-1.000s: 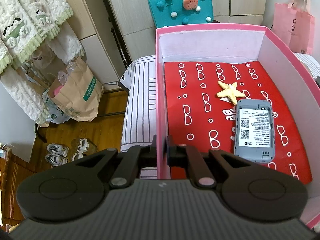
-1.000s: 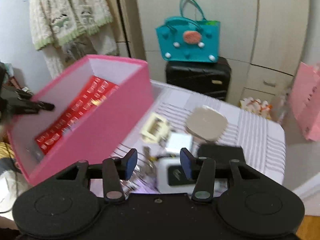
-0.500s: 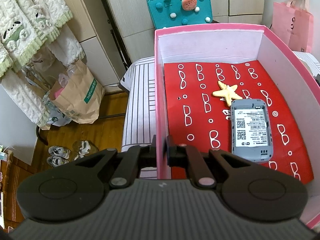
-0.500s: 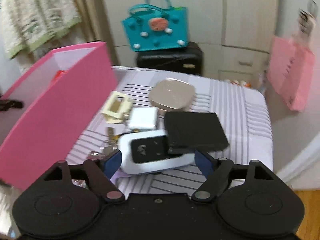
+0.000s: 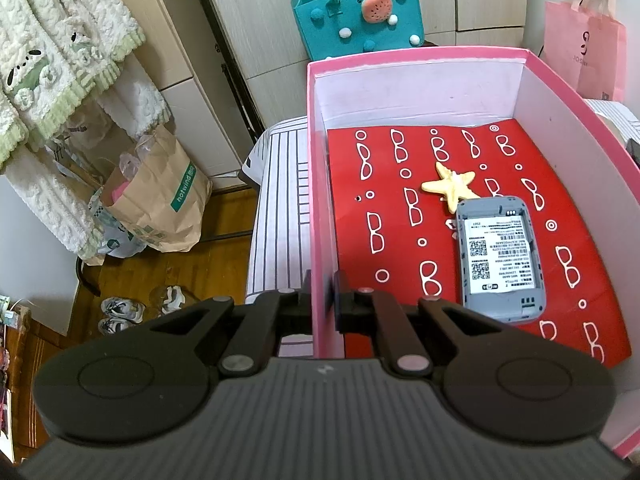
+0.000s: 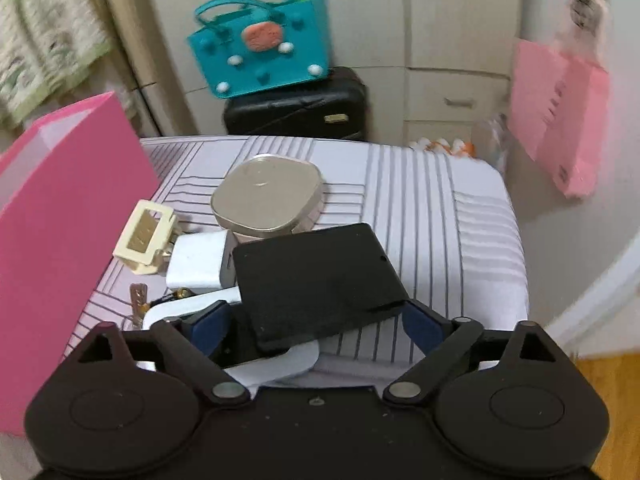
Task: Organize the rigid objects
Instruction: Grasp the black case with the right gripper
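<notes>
My left gripper (image 5: 322, 300) is shut on the near left wall of the pink box (image 5: 320, 184). On the box's red lining lie a grey device (image 5: 500, 258), label side up, and a cream starfish (image 5: 450, 186). In the right wrist view my right gripper (image 6: 316, 320) is opening wide. The near end of a flat black case (image 6: 312, 284) lies between its blue pads (image 6: 210, 322), which do not press on it. The case rests partly on a white device (image 6: 276, 360). Behind it lie a white charger (image 6: 198, 260), a cream hair clip (image 6: 144, 238) and a beige rounded tin (image 6: 268, 196).
The objects sit on a striped cloth surface (image 6: 432, 216); the pink box (image 6: 60, 232) stands at its left. Keys (image 6: 138, 300) lie by the white device. Behind are a black suitcase (image 6: 296, 108) with a teal bag (image 6: 260, 40), and a pink bag (image 6: 560, 112) at right.
My right gripper has swung right and down toward the pile, and its jaws have widened around the black case's near end. The left gripper still clamps the box wall, unmoved.
</notes>
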Tool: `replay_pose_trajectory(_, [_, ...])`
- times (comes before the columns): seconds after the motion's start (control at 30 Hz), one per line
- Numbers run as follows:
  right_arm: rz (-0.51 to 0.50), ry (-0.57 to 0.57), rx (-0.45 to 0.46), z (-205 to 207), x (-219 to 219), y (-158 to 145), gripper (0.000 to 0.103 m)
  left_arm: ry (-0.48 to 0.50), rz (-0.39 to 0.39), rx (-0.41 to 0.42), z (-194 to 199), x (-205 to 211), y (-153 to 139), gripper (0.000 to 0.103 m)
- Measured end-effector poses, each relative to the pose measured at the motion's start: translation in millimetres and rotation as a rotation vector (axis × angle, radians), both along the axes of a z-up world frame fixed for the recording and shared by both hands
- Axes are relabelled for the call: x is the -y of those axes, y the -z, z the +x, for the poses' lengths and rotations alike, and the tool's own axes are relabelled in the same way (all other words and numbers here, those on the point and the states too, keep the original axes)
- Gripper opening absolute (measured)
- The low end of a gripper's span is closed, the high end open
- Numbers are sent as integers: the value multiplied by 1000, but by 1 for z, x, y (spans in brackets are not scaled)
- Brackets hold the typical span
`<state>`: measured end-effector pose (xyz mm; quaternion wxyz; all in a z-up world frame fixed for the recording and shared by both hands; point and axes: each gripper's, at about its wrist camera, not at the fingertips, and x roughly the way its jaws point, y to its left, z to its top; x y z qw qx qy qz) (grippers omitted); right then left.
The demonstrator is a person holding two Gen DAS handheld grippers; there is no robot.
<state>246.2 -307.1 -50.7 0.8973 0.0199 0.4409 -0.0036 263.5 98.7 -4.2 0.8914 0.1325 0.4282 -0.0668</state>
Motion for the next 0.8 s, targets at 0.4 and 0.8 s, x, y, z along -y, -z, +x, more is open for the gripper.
replay_pose_trajectory(0.4, [76, -114, -23, 37, 21, 8, 103, 8, 5, 0, 0, 0, 0, 7])
replay_pose_trajectory(0.8, [-1, -90, 10, 22, 9, -17, 97, 8, 10, 1, 0, 0, 0, 7])
